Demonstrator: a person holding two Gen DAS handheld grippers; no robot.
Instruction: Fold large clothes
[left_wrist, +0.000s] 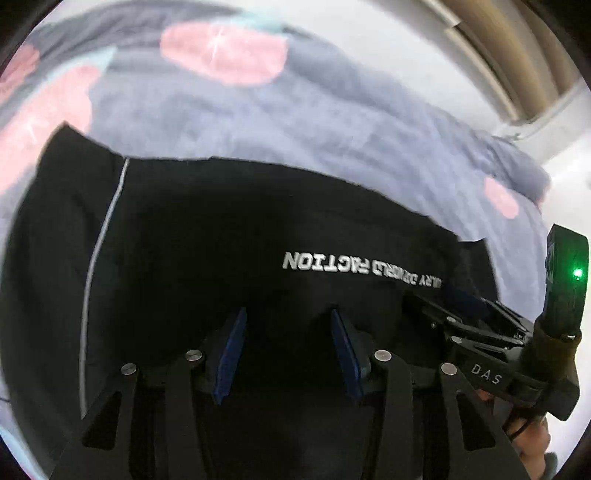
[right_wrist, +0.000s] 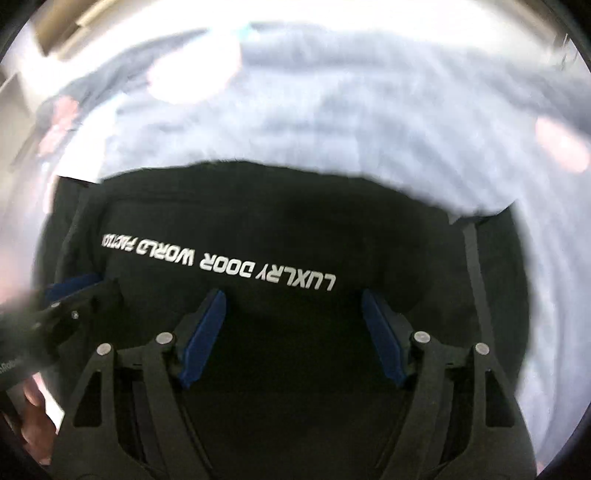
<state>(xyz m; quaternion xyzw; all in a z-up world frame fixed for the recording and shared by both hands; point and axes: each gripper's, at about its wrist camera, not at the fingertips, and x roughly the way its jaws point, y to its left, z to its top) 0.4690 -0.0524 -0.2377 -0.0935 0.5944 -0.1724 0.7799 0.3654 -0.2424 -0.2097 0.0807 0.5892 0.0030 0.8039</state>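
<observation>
A large black garment (left_wrist: 221, 221) with white lettering (left_wrist: 362, 267) lies spread on a lavender bedspread (left_wrist: 295, 122). A thin pale stripe (left_wrist: 107, 221) runs down its left part. My left gripper (left_wrist: 288, 314) hangs over the garment's near part, its blue pads apart with only flat cloth below them. In the right wrist view the same garment (right_wrist: 277, 206) shows its lettering (right_wrist: 221, 260). My right gripper (right_wrist: 293, 295) stands wider open just below that text, gripping nothing. The two grippers are side by side, close together.
The bedspread (right_wrist: 332, 122) has pink spots (left_wrist: 225, 51) and runs well beyond the garment. Beige slatted furniture (left_wrist: 517, 55) stands at the far right by a white surface. A person's hand (left_wrist: 535, 439) holds the right gripper's handle; another hand (right_wrist: 33, 417) shows at the lower left.
</observation>
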